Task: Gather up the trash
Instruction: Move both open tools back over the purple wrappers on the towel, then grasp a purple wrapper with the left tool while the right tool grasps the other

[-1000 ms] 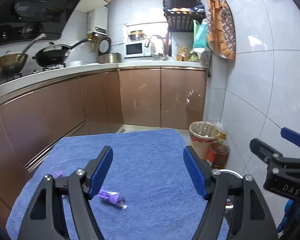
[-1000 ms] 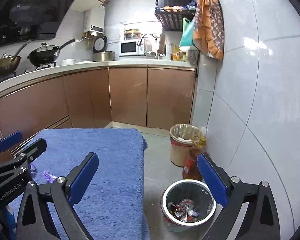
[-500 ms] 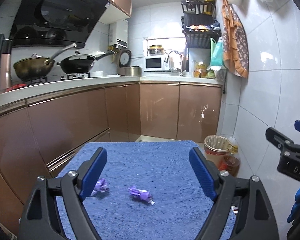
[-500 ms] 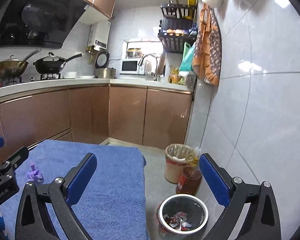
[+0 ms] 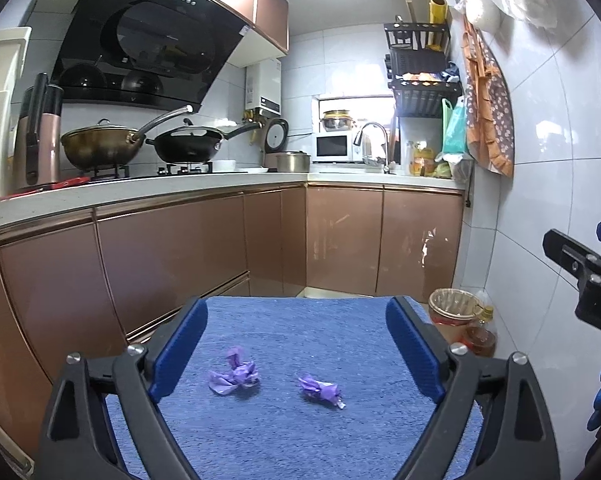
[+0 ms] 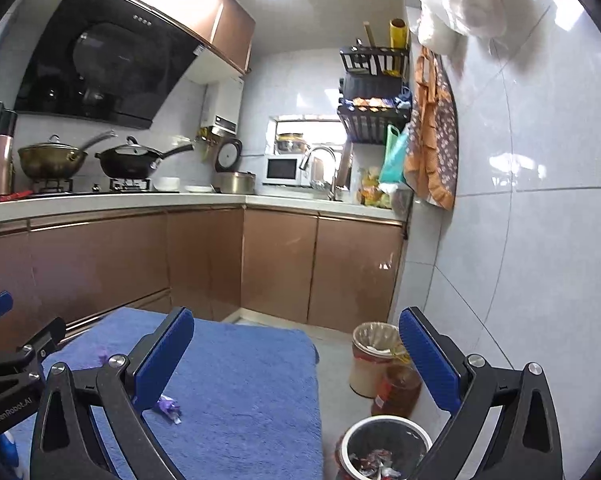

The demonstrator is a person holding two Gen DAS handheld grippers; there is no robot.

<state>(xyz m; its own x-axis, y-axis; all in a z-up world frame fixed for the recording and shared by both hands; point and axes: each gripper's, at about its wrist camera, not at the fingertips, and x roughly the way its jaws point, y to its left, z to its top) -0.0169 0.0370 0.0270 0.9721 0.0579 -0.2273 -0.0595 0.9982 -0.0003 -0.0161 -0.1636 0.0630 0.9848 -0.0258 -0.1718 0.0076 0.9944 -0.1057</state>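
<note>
Two purple candy wrappers lie on a blue towel (image 5: 300, 432). The left wrapper (image 5: 234, 376) is crumpled and spread open, a loose wad with one twisted end sticking up toward the far edge. The right wrapper (image 5: 319, 388) is tighter and narrower, lying slantwise, with a pale, silvery tip at its near right end. They lie near each other but apart, both in the near half of the towel. On the floor just beside the towel's right edge stands a small round metal bin (image 6: 384, 448), upright and open, with crumpled red and silvery wrappers at its bottom.
</note>
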